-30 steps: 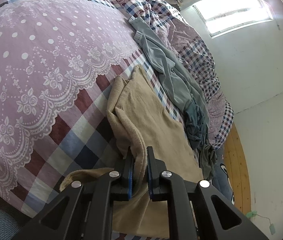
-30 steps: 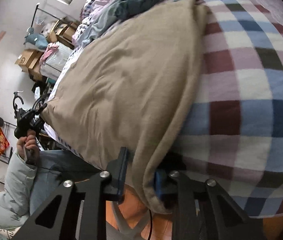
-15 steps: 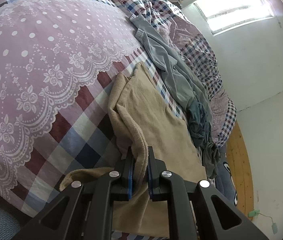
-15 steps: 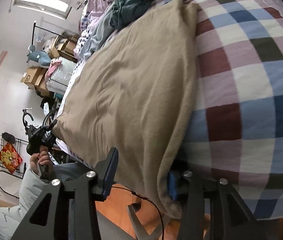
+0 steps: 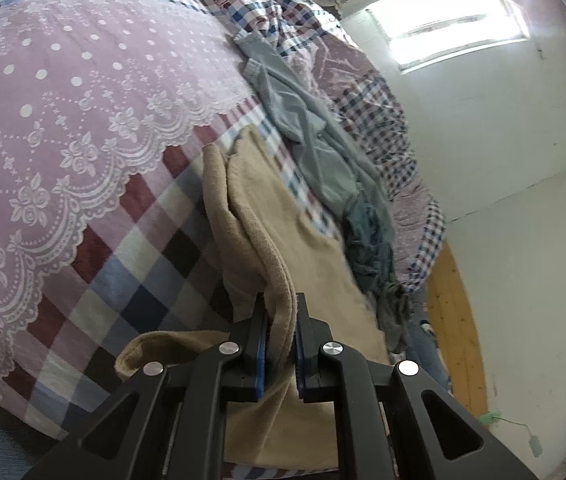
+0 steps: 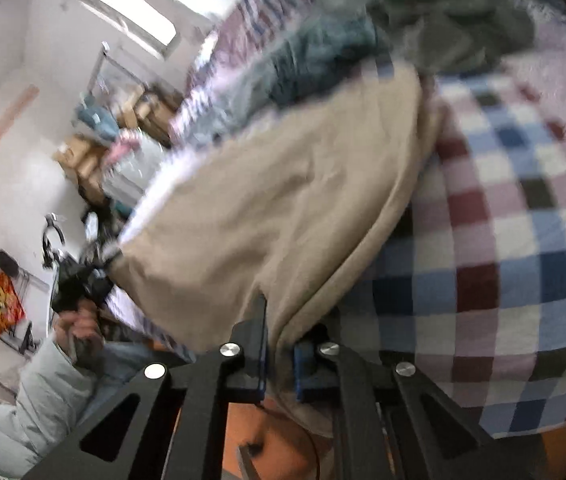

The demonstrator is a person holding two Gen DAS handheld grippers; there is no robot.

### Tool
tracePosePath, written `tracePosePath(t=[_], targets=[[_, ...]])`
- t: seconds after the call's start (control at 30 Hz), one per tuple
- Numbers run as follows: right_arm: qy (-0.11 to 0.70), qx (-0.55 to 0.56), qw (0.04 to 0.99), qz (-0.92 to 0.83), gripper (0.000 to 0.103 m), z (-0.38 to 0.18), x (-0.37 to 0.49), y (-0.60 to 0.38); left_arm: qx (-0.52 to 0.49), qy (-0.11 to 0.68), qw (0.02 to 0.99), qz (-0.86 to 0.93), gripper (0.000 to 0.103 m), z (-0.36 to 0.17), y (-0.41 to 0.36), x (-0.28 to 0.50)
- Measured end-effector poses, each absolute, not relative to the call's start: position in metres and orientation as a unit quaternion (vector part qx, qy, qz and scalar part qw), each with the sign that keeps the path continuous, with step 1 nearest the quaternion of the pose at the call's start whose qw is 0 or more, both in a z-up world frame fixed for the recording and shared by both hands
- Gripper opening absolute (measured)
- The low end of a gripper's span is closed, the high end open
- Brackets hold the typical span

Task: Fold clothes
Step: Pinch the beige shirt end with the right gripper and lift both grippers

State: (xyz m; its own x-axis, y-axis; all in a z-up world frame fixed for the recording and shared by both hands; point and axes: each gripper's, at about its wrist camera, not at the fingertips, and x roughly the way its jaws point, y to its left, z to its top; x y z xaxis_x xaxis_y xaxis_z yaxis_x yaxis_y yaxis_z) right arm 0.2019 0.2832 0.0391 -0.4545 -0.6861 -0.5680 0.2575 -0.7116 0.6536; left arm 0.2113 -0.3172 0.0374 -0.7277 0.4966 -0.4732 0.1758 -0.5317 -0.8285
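The bed [image 5: 83,184], dressed in a pink lace-print and red, blue and white checked cover, fills most of both views, spreading over the whole left side of the left wrist picture and down the right side of the right wrist one. Along its far edge, running from upper centre towards the lower right in the left view, lies a rumpled heap of grey-green clothes [image 5: 323,160], untouched and just beside the piece being worked.

That piece is the tan, soft fleecy garment [image 5: 283,240], stretched over the bed's edge through the centre of each frame, one long side already doubled over in a thick roll. The left gripper [image 5: 281,340], bottom centre of its view, is pinched narrow with the rolled hem squeezed between its blue pads. The right gripper [image 6: 279,354], bottom centre of the blurred right view, is closing its jaws right now, and the other end of that same tan edge sits between them, pads pressing the cloth.

So this looks like the lift for a fold, both corners in hand. To do it well, I'd say the two ends should rise together and level, keeping the edge taut enough that the middle doesn't sag or drag the checked cover along. The fleece is thick and slack, so a pinch on only the outer layer could let the under layer slip. Carry it clear of the grey-green heap, then lay the held edge squarely onto the far one.
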Motion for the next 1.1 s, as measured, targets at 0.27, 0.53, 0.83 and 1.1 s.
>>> tracePosePath(t=[0.27,0.53,0.83,1.1], targets=[[-0.297,0.365,0.301,-0.829,0.007,0.073,0.226,0.278,-0.322,-0.495,0.154,0.793,0.009,0.059,-0.314,0.224],[-0.334,0.284,0.314,-0.842,0.007,0.118,0.265,0.289,-0.289,-0.476,0.202,0.806,0.008,0.114,-0.309,0.25],[-0.352,0.174,0.333,-0.858,0.007,0.216,0.313,0.319,-0.192,-0.518,0.262,0.791,0.008,0.191,-0.328,0.302],[-0.343,0.186,0.289,-0.874,0.007,0.247,0.264,0.313,-0.192,-0.564,0.225,0.771,0.008,0.202,-0.348,0.267]])
